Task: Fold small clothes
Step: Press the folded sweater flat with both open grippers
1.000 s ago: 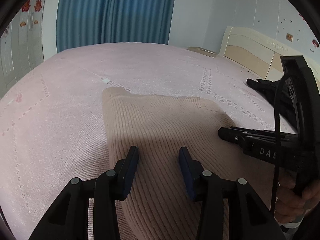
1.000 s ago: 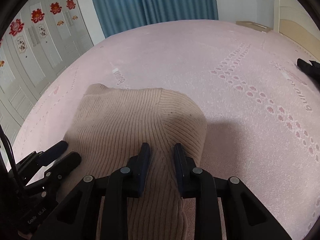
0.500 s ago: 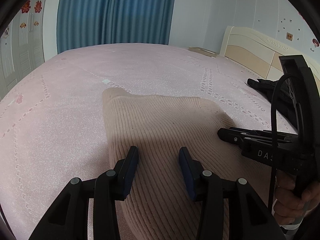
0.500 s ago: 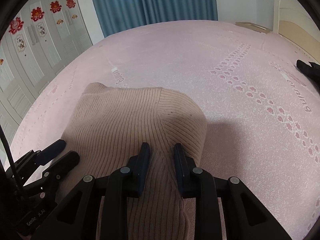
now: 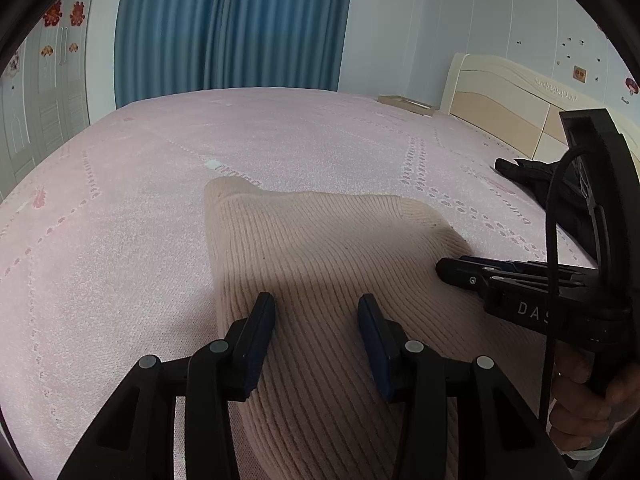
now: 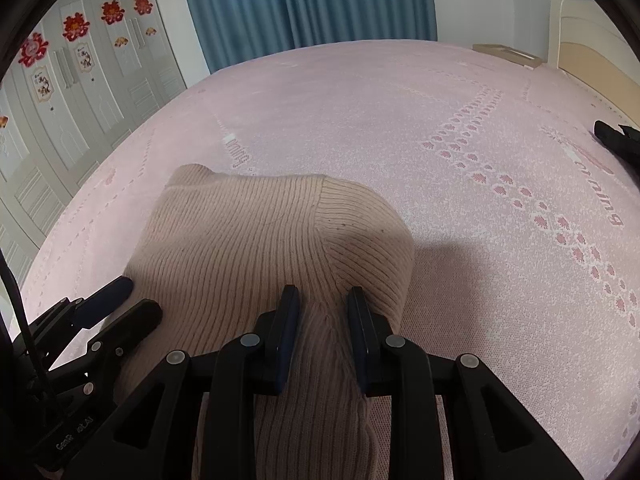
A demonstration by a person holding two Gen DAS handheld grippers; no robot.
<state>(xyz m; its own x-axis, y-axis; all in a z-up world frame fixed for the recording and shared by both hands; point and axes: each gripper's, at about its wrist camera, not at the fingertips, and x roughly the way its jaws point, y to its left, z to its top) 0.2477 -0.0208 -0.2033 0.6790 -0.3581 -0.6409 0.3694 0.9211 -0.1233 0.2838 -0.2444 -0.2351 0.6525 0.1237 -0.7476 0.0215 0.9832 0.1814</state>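
Note:
A beige ribbed knit sweater (image 5: 320, 248) lies bunched on the pink bed; it also shows in the right wrist view (image 6: 248, 240). My left gripper (image 5: 316, 312) is open, its jaws wide apart over the sweater's near part. My right gripper (image 6: 323, 308) sits on the sweater's right side with a raised fold of knit between its jaws; they look closed on that fold. The right gripper also shows in the left wrist view (image 5: 444, 270), and the left gripper in the right wrist view (image 6: 132, 300).
The pink patterned bedspread (image 5: 120, 200) stretches all around the sweater. A dark garment (image 5: 536, 172) lies at the right near the cream headboard (image 5: 512, 96). Blue curtains (image 5: 228, 24) hang beyond the bed. White wardrobe doors (image 6: 60, 92) stand at the left.
Both grippers and the sweater have stayed nearly still; the views shift only slightly.

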